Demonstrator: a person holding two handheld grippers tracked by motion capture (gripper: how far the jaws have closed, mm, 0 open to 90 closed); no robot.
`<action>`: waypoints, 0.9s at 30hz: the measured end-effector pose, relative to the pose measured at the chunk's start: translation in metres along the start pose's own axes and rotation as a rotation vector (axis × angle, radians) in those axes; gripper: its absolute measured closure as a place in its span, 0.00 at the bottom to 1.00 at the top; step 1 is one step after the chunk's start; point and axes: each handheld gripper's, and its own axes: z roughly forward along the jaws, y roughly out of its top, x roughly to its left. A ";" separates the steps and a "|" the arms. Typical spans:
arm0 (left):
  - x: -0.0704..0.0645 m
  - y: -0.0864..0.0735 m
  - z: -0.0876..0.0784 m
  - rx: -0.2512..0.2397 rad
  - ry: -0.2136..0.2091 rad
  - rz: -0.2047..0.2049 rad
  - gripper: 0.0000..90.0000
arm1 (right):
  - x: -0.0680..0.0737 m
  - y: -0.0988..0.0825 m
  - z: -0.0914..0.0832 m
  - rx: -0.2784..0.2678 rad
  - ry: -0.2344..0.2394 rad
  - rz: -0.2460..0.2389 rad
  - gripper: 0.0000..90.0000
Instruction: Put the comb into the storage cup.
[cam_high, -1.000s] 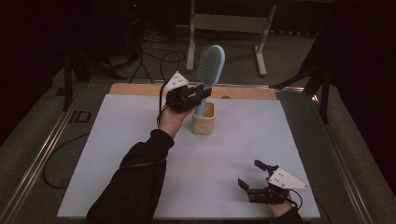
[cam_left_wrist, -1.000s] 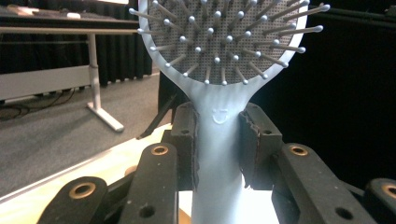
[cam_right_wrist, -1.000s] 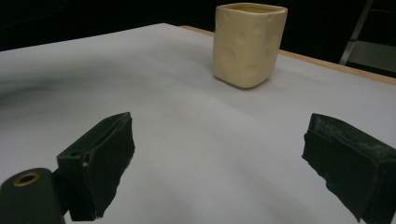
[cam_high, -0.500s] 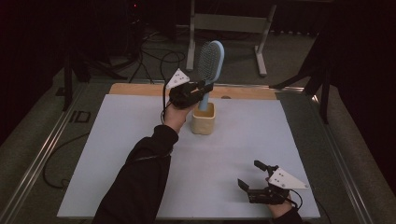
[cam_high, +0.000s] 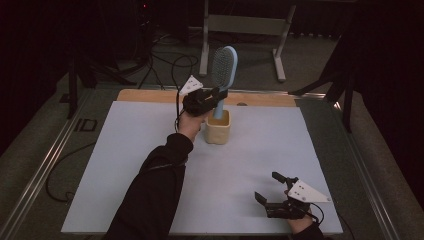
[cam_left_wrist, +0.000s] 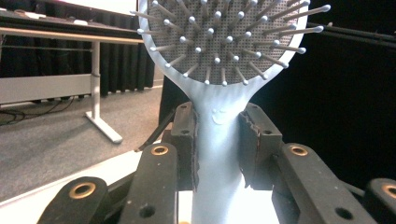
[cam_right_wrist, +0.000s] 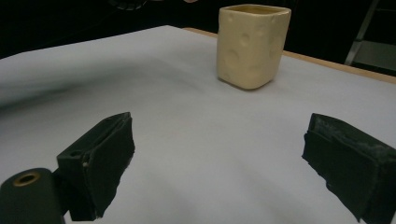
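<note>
A light blue hairbrush (cam_high: 224, 64) stands upright at the back middle of the mat. My left gripper (cam_high: 218, 97) is shut on its handle (cam_left_wrist: 217, 154), with the pads (cam_left_wrist: 187, 135) pressing from both sides just below the bristled head (cam_left_wrist: 224, 37). The handle's lower end reaches down into the mouth of a cream square cup (cam_high: 218, 129). My right gripper (cam_high: 267, 187) rests near the mat's front right edge. It is open with nothing between its jaws and faces the cup (cam_right_wrist: 252, 44) across the white surface, the right gripper (cam_right_wrist: 224, 158) well short of it.
The white mat (cam_high: 125, 165) lies on a table with a wooden strip (cam_high: 150, 95) along the back edge. Metal rails run down both sides. Table legs (cam_high: 205, 45) and cables lie on the floor behind.
My left hand has shifted slightly and sunk a little with the brush, which now stands more upright over the cup. The right gripper has not moved.
</note>
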 end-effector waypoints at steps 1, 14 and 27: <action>0.000 -0.001 0.000 0.000 0.001 0.000 0.78 | 0.000 0.000 0.000 0.000 0.001 0.002 0.10; 0.006 -0.017 0.003 0.039 0.025 0.009 0.78 | 0.000 0.000 0.000 -0.001 0.001 -0.001 0.10; 0.004 -0.028 0.007 0.081 0.063 0.044 0.78 | 0.001 0.000 0.000 -0.002 0.006 -0.004 0.10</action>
